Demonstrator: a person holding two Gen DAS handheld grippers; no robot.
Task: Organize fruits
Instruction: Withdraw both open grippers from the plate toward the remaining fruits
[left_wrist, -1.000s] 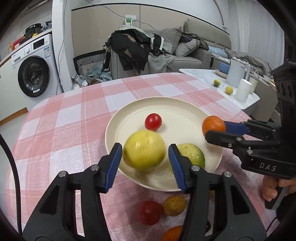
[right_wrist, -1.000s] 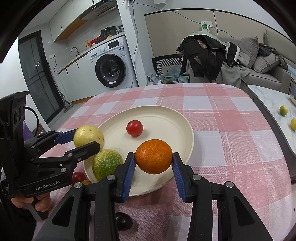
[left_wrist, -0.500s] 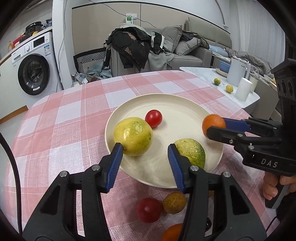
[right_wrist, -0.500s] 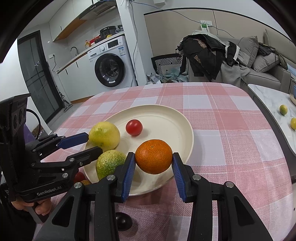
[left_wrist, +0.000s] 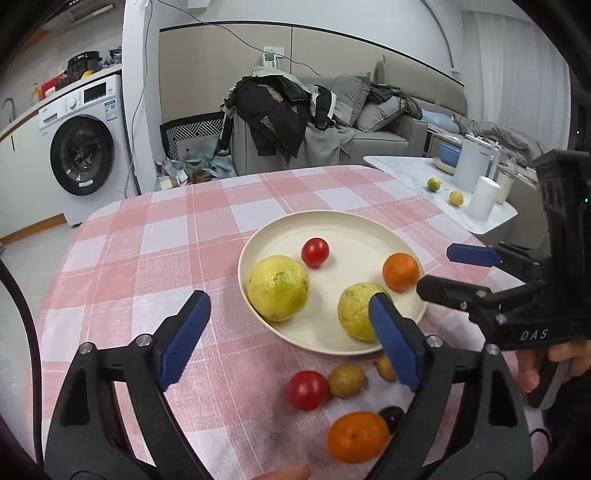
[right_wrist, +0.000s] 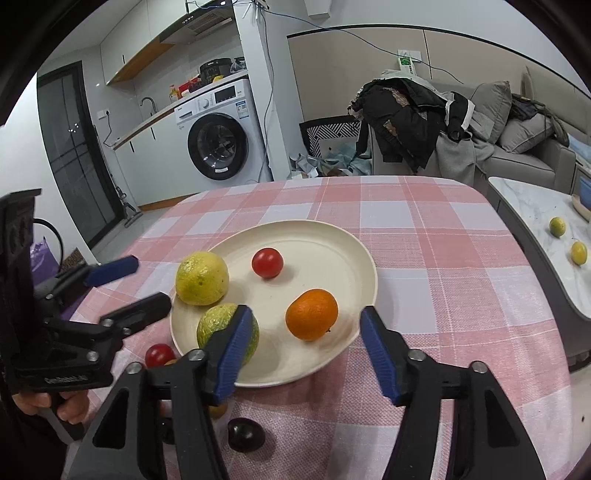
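Hovering wide open and empty, the left gripper (left_wrist: 291, 339) has loose fruit just below its fingers: a tomato (left_wrist: 307, 390), a small brown fruit (left_wrist: 346, 380), an orange (left_wrist: 357, 437). The plate (left_wrist: 369, 229) lies ahead. The right gripper (right_wrist: 306, 350), also open, sits farther off.

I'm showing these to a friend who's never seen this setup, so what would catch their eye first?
Probably the cream plate in the middle of the pink checked tablecloth, holding a big yellow citrus, a green-yellow one, an orange and a red tomato. Next, the open left gripper and right gripper framing it, and loose fruit on the cloth nearby.
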